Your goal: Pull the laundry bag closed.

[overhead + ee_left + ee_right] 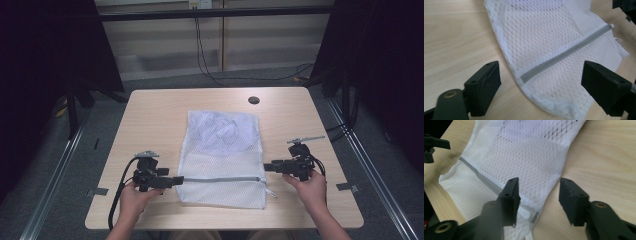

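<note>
- here, the left gripper has its jaws spread wide at the bottom of its own view, holding nothing; the near end of the grey zipper lies between them, untouched.
- the right gripper stands partly open low in its view, gripping nothing; one jaw hangs over the zipper's end at the bag's corner.
- in the high view the two grippers sit at lower left and lower right, flanking the white mesh bag.
- the bag lies flat in the centre of the wooden table, zipper running across its lower part.
- something pale shows through the mesh in the bag's upper half.
</note>
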A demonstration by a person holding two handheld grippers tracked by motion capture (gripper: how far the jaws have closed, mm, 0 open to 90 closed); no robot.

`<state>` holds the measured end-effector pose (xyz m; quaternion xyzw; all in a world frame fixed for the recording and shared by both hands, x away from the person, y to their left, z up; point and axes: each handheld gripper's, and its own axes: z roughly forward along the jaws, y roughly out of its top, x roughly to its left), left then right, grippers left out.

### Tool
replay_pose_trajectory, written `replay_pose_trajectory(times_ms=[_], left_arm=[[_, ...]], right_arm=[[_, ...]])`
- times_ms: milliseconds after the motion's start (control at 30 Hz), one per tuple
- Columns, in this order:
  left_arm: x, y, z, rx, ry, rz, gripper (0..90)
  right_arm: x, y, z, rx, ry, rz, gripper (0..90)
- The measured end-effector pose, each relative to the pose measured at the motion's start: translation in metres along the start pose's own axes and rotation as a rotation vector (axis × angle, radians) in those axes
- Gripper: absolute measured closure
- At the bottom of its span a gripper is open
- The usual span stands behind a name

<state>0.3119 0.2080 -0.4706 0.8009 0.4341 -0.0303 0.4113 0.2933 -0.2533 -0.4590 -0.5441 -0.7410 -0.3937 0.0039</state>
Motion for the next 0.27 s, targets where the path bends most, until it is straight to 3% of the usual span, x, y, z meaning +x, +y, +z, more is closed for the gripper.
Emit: replay_pose_trajectory(times_ms=[167,267], left_arm=[[0.0055,-0.0001,-0.0012,-0.012,0.057,0.042,11.8],[0.0094,0.0009,-0.0015,-0.026,0.083,0.043,10.1]], right_arm=[[0.0006,0.0010,-0.0021,-0.034,-0.056,-0.025,36.6],[-0.0022,0.0003,-0.0029,-0.048,-0.084,-0.026,31.6]])
